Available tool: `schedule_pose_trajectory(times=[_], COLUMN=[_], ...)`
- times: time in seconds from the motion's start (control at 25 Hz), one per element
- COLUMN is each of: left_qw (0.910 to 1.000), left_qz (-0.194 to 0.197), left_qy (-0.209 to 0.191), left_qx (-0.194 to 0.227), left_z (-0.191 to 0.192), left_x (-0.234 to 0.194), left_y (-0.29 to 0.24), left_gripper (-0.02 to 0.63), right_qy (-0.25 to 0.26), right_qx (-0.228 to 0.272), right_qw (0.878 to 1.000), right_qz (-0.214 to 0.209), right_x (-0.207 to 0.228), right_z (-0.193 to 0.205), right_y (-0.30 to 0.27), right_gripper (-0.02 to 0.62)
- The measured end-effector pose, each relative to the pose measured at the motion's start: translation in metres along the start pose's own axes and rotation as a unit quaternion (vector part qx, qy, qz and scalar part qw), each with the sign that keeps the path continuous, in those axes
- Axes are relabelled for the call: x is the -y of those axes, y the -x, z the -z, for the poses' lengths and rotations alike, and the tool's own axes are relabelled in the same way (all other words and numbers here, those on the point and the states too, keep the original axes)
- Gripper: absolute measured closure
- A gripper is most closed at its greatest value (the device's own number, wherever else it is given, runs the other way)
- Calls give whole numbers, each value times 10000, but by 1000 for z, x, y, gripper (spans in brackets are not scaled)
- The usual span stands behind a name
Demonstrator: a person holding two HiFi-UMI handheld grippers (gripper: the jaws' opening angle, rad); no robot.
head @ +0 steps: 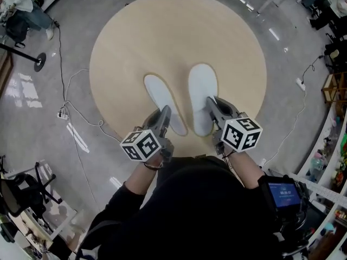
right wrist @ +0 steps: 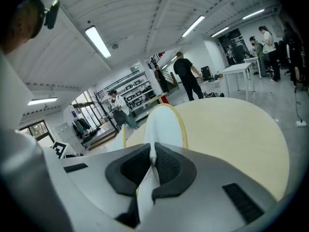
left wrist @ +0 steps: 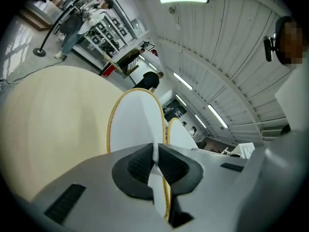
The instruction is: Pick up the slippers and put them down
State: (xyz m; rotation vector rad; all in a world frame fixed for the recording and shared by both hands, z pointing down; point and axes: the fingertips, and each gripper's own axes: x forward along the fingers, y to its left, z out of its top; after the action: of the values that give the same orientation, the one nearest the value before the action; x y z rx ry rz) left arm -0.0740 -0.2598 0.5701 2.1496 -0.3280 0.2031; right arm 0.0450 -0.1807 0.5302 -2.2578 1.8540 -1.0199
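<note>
- Left slipper [head: 162, 97] clamped by its near edge in the left tongs [head: 165, 112], right slipper [head: 202, 91] same deal in the right tongs [head: 211, 102].
- Gripper views show the pinch up close; head view shows both side by side.
- Round pale surface [head: 227, 42] beneath, grey floor [head: 43, 123] around, people [right wrist: 186, 76] way beyond.

A round beige tabletop [head: 162, 37] stands over grey floor [head: 32, 123] crossed by trailing cables [head: 61, 75], a black chair [head: 16, 196] nearby.
</note>
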Motion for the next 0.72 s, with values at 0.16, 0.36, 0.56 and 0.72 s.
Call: schedule_pose_trajectory(times=[0.16, 0.36, 0.56, 0.72], left_qw=[9995, 9973, 9969, 9970], left_qz=[291, 659, 558, 413], left_qy=[-127, -314, -464, -489], left_qx=[91, 99, 295, 447], left_z=[2, 9, 11, 26], left_x=[45, 89, 112, 146], left_y=[-1, 4, 3, -1], left_gripper=[572, 572, 571, 571], right_qy=[-80, -273, -380, -431], right_qx=[468, 829, 1060, 1166], right_qw=[9989, 9962, 9932, 9908], right_qz=[18, -74, -293, -536], right_x=[8, 14, 24, 39], right_z=[-26, -44, -53, -59], right_y=[48, 86, 105, 136], right_gripper=[566, 566, 566, 566])
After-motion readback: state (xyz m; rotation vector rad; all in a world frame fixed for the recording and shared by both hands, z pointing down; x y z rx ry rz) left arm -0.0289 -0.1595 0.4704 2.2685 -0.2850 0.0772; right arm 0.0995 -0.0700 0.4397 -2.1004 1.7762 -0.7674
